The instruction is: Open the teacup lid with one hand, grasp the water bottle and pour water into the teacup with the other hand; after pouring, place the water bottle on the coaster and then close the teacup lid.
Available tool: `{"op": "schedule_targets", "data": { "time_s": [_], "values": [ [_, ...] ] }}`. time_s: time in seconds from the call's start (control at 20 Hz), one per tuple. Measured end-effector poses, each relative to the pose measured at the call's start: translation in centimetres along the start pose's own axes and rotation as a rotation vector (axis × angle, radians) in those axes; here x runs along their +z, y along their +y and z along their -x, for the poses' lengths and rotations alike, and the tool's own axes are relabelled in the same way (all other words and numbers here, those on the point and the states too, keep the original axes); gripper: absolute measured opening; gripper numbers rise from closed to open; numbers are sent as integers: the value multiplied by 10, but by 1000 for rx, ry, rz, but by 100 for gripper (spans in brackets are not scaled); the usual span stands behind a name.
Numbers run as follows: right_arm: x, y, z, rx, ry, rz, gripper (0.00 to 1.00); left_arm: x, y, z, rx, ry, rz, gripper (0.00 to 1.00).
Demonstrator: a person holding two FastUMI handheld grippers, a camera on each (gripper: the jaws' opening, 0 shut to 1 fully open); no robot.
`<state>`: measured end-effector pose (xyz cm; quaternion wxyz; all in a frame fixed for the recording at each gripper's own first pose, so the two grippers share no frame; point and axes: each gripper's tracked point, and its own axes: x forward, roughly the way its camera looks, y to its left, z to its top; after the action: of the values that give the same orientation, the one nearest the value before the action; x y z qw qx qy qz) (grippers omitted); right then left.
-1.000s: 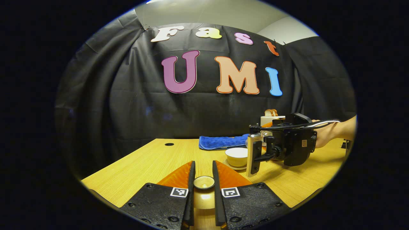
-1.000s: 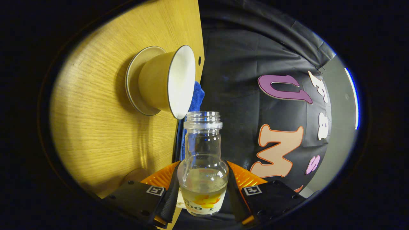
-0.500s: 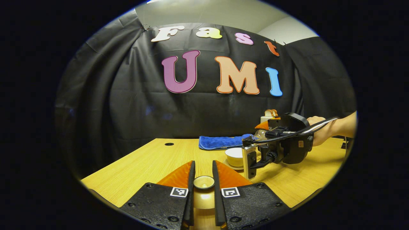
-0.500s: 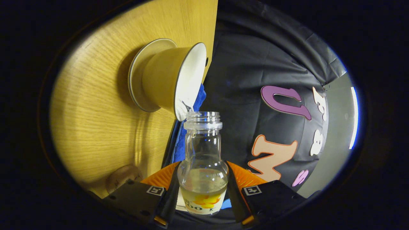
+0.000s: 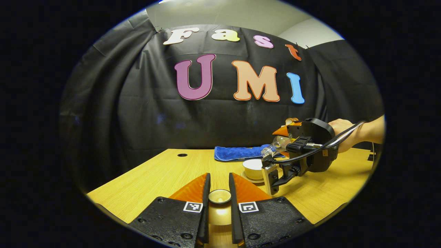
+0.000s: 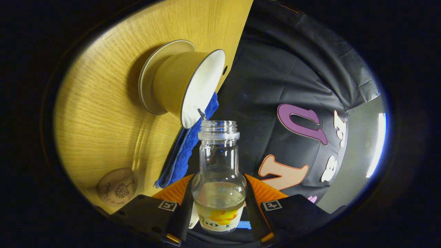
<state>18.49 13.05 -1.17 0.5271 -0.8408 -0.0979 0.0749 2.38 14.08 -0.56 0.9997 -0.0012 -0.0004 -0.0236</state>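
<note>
In the left gripper view, the left hand-held gripper is clenched on the lid, both fingers pressing its knob from either side, low over the bench. Farther off to the right, a hand holds the right hand-held gripper above the bench, rolled onto its side. It grips the bottle, which is tipped over with its mouth pointing down and left, just above the cup. The cup stands open on its saucer, right of the middle of the bench. A blue cloth lies flat behind the cup, near the far edge of the bench. A small hole sits in the bench top to the left of the cloth.

In the right gripper view, the scene is rolled, so the bench rises on the left. The right hand-held gripper is clamped on the bottle, one finger against each side of its wide lower body. The bottle is clear glass with no cap; a little liquid pools in its lower part, above a label with a yellow print. Its open mouth sits just beside the rim of the cup, and a thin thread of water crosses from the mouth into the cup's white inside. The cup rests on the saucer. The blue cloth lies beyond the cup. The coaster, a round wooden disc with a dark drawing, lies bare on the bench, near the gripper's left finger and well apart from the cup.
</note>
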Motion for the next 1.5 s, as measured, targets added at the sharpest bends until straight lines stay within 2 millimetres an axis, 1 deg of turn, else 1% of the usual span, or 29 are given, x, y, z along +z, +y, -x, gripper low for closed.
{"op": "schedule_targets", "data": {
  "time_s": [0.1,0.25,0.35,0.4,0.45,0.65,0.8,1.0,1.5],
  "values": [
    [1,-2,2,-16,-11,30,75,0,0,0,0,0,0,23],
    [8,-4,8,-46,-30,76,73,-1,0,0,0,0,1,23],
    [14,-12,12,-77,-43,122,75,-1,0,0,0,1,1,24],
    [13,-16,13,-88,-50,142,74,0,0,0,0,1,1,23],
    [15,-16,14,-90,-59,160,74,-1,0,0,0,0,0,23],
    [15,-24,11,-94,-78,228,74,0,0,0,0,0,0,23],
    [15,-27,10,-92,-87,236,75,-1,0,0,0,0,0,23],
    [20,-30,13,-92,-97,239,75,-1,0,0,0,0,0,23],
    [24,-29,13,-81,-95,238,75,-1,0,0,-1,3,0,23]
  ]
}}
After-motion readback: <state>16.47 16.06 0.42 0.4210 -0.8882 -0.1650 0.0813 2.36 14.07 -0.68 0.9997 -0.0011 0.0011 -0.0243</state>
